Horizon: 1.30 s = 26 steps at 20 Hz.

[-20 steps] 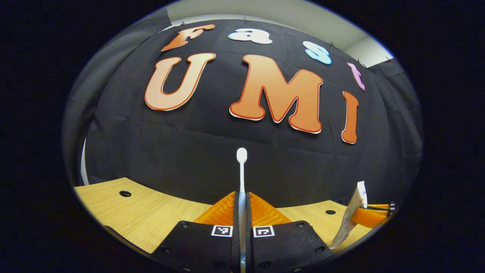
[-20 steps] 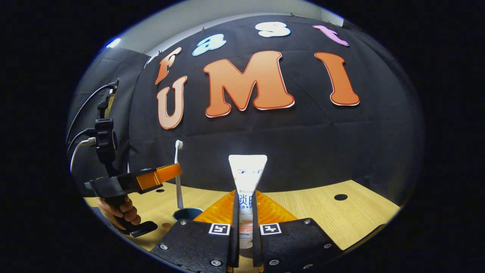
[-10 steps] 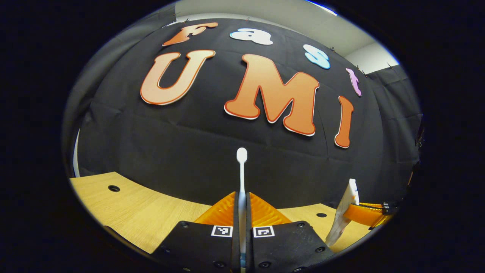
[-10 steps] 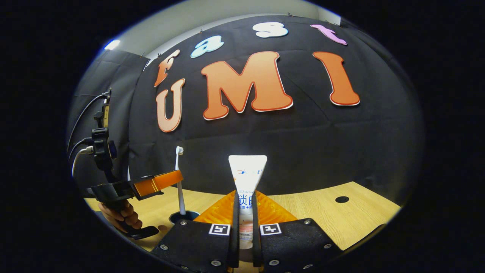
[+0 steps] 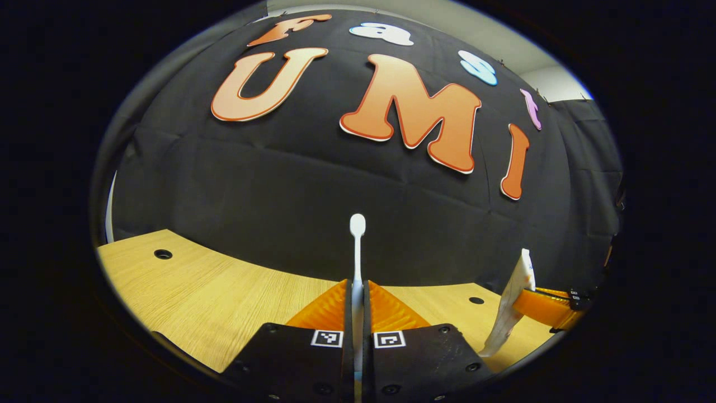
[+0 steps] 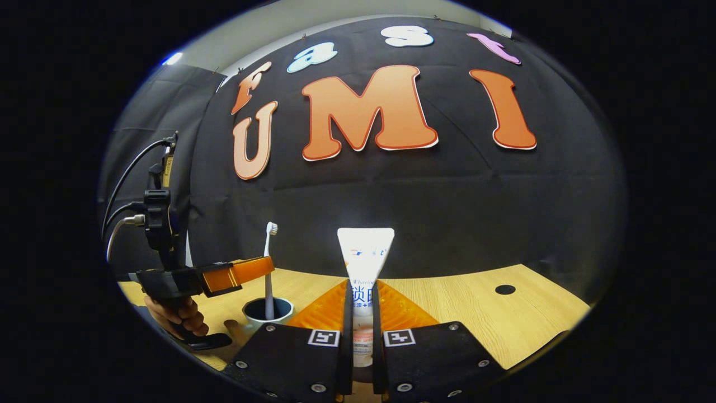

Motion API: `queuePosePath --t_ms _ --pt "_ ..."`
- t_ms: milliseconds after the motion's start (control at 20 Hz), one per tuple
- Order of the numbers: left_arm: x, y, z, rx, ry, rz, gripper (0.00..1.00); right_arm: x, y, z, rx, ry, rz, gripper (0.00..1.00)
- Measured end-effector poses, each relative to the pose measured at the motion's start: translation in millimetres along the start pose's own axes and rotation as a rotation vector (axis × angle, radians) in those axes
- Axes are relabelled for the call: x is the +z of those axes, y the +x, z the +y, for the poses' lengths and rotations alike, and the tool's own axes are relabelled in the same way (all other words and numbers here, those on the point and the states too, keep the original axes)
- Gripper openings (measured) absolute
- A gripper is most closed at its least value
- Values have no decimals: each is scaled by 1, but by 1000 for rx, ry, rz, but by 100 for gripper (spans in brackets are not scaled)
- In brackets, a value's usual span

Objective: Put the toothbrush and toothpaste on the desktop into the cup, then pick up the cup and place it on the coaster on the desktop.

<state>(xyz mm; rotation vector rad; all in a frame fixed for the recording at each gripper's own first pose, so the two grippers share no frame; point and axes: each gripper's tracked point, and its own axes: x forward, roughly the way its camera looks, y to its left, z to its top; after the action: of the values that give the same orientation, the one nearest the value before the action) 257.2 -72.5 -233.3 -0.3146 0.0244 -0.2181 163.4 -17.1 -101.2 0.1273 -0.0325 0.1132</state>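
**Toothbrush lower end inside cup; toothpaste held above desktop**

Cup (image 6: pixel 267 314): stands upright on the wooden desktop (image 6: pixel 503 322), seen in the right gripper view just left of that gripper's own fingers; dark interior, pale rim; the lower end of the toothbrush (image 6: pixel 269 268) sits inside it, shaft upright, bristle head at top; whether it touches the cup's bottom cannot be told.

Left gripper (image 5: pixel 358 313): jaws narrow, both fingers pressed on the toothbrush shaft; in the left gripper view the brush (image 5: pixel 357 246) rises straight up between them; in the right gripper view this gripper (image 6: pixel 246 271) is seen side-on just above the cup, with a hand (image 6: pixel 179 319) on its handle.

Right gripper (image 6: pixel 362 324): jaws narrow, clamped on the toothpaste (image 6: pixel 364 263); tube upright, flat crimped end at top; tube right of the cup, apart from it.

Coaster: cannot be made out.
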Motion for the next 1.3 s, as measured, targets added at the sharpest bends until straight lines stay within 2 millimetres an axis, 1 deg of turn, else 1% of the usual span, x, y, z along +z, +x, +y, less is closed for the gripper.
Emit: queuePosePath --t_ms 150,350,550,600,650,800,850,900,1000,1050,1100,1150,1200,1250,1300 --pt "-10 -4 4 -3 2 34 6 -5 0 1 -2 -1 10 14" --pt "-18 -7 6 -8 12 79 6 -6 0 3 -1 -18 10 14" --pt "-26 -10 6 -7 22 120 8 -5 0 -1 -5 1 15 14" --pt "-29 -8 6 -3 22 129 8 -4 0 -2 -9 4 14 14" --pt "-31 -10 5 -5 22 142 9 -4 -1 -3 -9 5 14 14" --pt "-35 -13 3 -15 15 169 10 1 -3 -5 -15 5 1 14" --pt "-35 -16 0 -23 10 173 17 2 -3 -5 -14 12 -2 14" --pt "-34 -18 -2 -26 9 178 21 4 -5 -4 -10 22 -5 14" --pt "-35 -27 1 -12 10 196 37 6 -6 -3 -1 36 -10 14" --pt "-35 -31 2 -11 5 205 33 8 -6 -2 -2 36 -15 14" --pt "-32 -41 5 1 3 210 37 10 -8 -2 0 32 -20 14" --pt "-30 -45 11 18 4 212 41 12 -9 0 1 34 -26 14" --pt "-29 -51 13 25 8 222 58 12 -10 2 8 37 -31 14" --pt "-29 -64 19 50 17 229 79 12 -9 5 12 36 -29 14" --pt "-26 -63 20 50 8 221 100 13 -9 7 12 31 -34 14"
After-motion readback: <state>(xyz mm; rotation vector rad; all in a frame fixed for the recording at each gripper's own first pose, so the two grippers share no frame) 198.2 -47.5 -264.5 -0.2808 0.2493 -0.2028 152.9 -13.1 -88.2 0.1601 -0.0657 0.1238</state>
